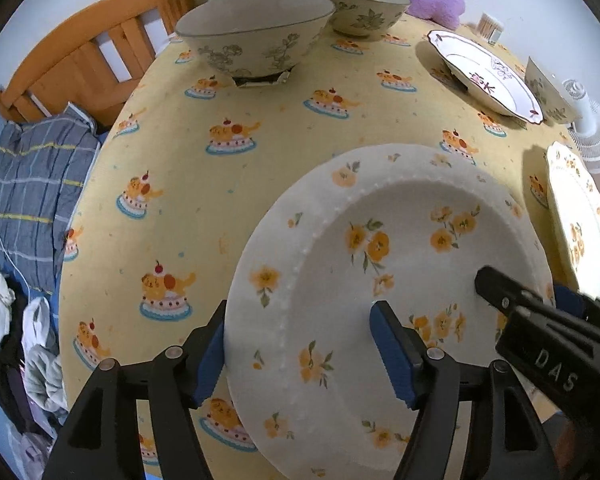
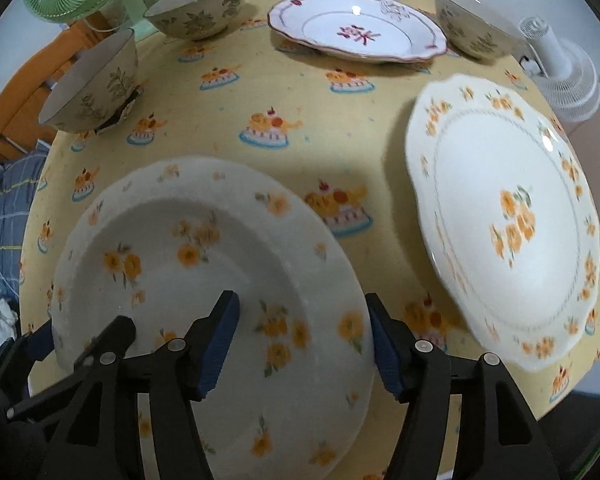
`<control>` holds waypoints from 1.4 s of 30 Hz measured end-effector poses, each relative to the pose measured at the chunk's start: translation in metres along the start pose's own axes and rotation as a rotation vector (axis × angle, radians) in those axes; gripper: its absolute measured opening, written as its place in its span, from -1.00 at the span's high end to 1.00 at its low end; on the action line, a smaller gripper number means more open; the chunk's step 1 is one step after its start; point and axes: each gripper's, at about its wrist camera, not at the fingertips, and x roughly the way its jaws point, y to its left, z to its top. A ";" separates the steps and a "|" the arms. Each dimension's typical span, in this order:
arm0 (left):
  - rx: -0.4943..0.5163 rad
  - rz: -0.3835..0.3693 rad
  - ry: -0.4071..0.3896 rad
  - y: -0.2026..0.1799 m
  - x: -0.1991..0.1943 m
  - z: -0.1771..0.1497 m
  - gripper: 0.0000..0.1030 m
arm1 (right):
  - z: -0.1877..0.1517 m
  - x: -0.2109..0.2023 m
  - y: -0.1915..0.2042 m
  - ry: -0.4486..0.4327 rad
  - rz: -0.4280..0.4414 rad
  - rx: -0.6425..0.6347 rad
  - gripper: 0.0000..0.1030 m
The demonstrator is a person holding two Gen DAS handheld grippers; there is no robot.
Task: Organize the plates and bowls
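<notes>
Yellow cloth with cake prints covers the table (image 2: pixel 300 92), and nothing on it is stacked yet, so I judge the sorting barely begun. At the near edge, about six o'clock in both views, lies the deep plate (image 1: pixel 380 264) with orange flowers. The left gripper (image 1: pixel 300 356) straddles its left rim, one pad outside the edge and one over the well; the right gripper (image 2: pixel 300 344) straddles its right rim the same way. Both sets of tongs are spread, with a gap showing between pads and china, so neither pinches the plate.

Left to gather:
- the scalloped plate (image 2: pixel 508 216) with orange flowers, at three o'clock, just beside the deep one but apart;
- the pink-trimmed plate (image 2: pixel 356 28) at twelve o'clock;
- three leaf-patterned bowls: the left bowl (image 2: pixel 92 84) at ten o'clock, the middle bowl (image 2: pixel 198 10) at eleven, the right bowl (image 2: pixel 472 24) at one, all well apart.
</notes>
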 end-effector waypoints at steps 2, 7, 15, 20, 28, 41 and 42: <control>-0.002 0.006 0.001 -0.001 0.000 0.002 -0.36 | 0.006 0.002 0.000 0.007 0.002 -0.014 -0.29; 0.029 0.009 -0.002 -0.004 -0.003 0.007 -0.33 | 0.010 0.003 0.000 0.017 0.000 -0.033 -0.27; 0.064 -0.030 -0.046 -0.004 -0.021 0.012 -0.31 | 0.009 -0.019 0.005 -0.021 -0.033 -0.017 -0.27; 0.094 -0.062 -0.062 -0.007 -0.033 0.010 -0.31 | 0.004 -0.035 -0.001 -0.050 -0.063 0.017 -0.27; 0.140 -0.063 -0.106 -0.030 -0.051 0.015 -0.31 | 0.001 -0.056 -0.022 -0.096 -0.067 0.069 -0.27; 0.073 -0.034 -0.134 -0.087 -0.062 0.021 -0.31 | 0.017 -0.062 -0.080 -0.092 -0.019 0.022 -0.27; 0.064 -0.034 -0.133 -0.093 -0.062 0.022 -0.31 | 0.019 -0.063 -0.085 -0.093 -0.020 0.015 -0.27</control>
